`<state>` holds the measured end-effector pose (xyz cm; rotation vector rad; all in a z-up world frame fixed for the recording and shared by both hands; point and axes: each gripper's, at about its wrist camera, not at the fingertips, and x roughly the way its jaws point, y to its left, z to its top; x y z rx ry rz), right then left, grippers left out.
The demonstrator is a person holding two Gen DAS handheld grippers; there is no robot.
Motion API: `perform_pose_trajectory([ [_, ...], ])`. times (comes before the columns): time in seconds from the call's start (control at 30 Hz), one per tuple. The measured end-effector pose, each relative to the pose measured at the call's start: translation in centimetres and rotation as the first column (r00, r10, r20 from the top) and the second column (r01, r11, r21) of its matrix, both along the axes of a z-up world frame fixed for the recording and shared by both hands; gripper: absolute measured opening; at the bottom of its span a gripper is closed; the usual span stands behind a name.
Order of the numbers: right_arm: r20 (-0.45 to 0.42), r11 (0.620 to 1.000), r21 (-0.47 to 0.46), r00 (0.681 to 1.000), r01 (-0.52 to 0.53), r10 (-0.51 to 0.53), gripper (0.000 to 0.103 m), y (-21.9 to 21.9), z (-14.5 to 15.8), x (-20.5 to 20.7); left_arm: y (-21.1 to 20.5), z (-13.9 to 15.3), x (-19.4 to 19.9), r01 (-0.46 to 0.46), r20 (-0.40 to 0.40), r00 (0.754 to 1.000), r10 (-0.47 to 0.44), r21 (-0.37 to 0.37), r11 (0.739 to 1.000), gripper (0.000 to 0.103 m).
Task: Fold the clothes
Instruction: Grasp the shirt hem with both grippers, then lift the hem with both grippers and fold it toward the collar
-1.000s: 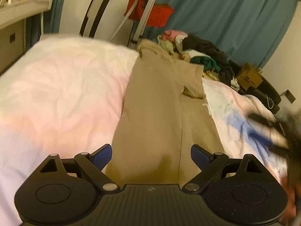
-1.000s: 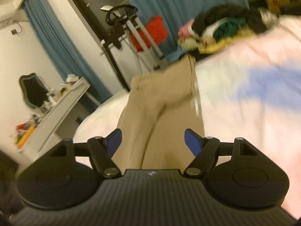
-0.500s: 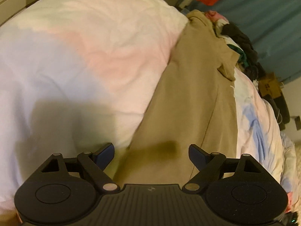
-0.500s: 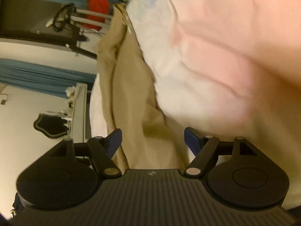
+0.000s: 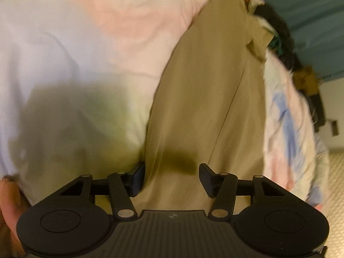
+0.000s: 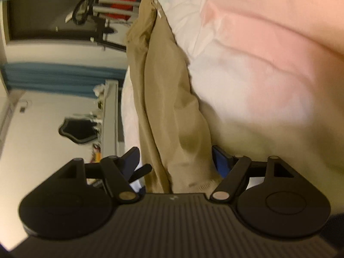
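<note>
At 6 o'clock in the left wrist view, the left gripper sits low over the near end of the trousers, its jaws spread apart with tan cloth lying between them; the left finger touches the cloth's edge, the right one stands clear of it, and nothing is pinched. A dark shadow falls on the cloth just ahead at 12 o'clock from the fingers. A thumb shows at 8 o'clock by the gripper body.

The trousers lie lengthwise on the bed, running from 6 o'clock up toward 1 o'clock, with a flap of cloth turned up near the far end. A heap of other clothes sits at 2 o'clock past the trousers, and a blue curtain hangs behind it.

In the right wrist view, tipped on its side, the right gripper has its jaws released too, straddling the bunched trouser end without closing on it. The pink and white bedding fills 1 to 4 o'clock. Farther off, a white shelf stands at 9 o'clock, a dark mirror beside it, and a black exercise frame at 11 o'clock
</note>
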<state>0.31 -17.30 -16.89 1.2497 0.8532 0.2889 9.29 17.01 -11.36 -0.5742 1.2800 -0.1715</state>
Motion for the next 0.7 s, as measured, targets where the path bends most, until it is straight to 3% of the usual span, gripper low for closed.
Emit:
perform_pose_trajectory([
  [0.13,-0.042,0.996,-0.080,0.998,-0.039,0.035,0.066,0.9,0.1,0.4,-0.9,-0.4,0.0,0.033,-0.030,0.999,-0.031,0.046,0.998,0.054],
  [0.23,-0.046,0.987,-0.144,0.997,-0.065,0.059,0.063,2.0,0.7,0.6,-0.6,-0.2,-0.3,0.030,-0.037,0.999,-0.029,0.045,0.999,0.030],
  [0.27,-0.036,0.985,-0.152,0.997,-0.078,0.074,0.066,2.3,0.9,0.6,-0.5,-0.2,-0.4,0.031,-0.039,0.999,-0.029,0.033,0.999,0.018],
  [0.33,-0.017,0.980,-0.169,0.995,-0.104,0.102,0.065,3.1,1.5,0.4,-0.5,-0.1,-0.5,0.038,-0.035,0.999,-0.037,0.019,0.999,0.012],
  [0.4,-0.028,0.976,-0.194,0.995,-0.103,0.100,0.056,3.4,1.5,0.3,-0.4,0.0,-0.6,0.037,-0.026,0.999,-0.037,0.007,0.999,0.009],
  [0.47,-0.057,0.969,-0.225,0.994,-0.099,0.089,0.024,3.7,1.5,0.3,-0.1,0.1,-0.7,0.022,-0.016,1.000,-0.023,-0.027,0.999,0.007],
  [0.5,-0.071,0.968,-0.235,0.994,-0.094,0.079,0.018,3.7,1.7,0.3,0.2,0.4,-0.9,0.009,-0.009,1.000,-0.010,-0.055,0.998,0.007],
  [0.57,-0.072,0.964,-0.255,0.996,-0.075,0.058,0.010,3.7,2.8,0.3,0.9,0.9,-1.2,-0.015,0.005,1.000,0.016,-0.110,0.994,0.006],
  [0.7,0.016,0.957,-0.289,1.000,-0.013,0.018,0.009,3.1,7.1,-0.1,2.5,4.0,-1.8,-0.020,0.073,0.997,0.036,-0.219,0.975,0.005],
])
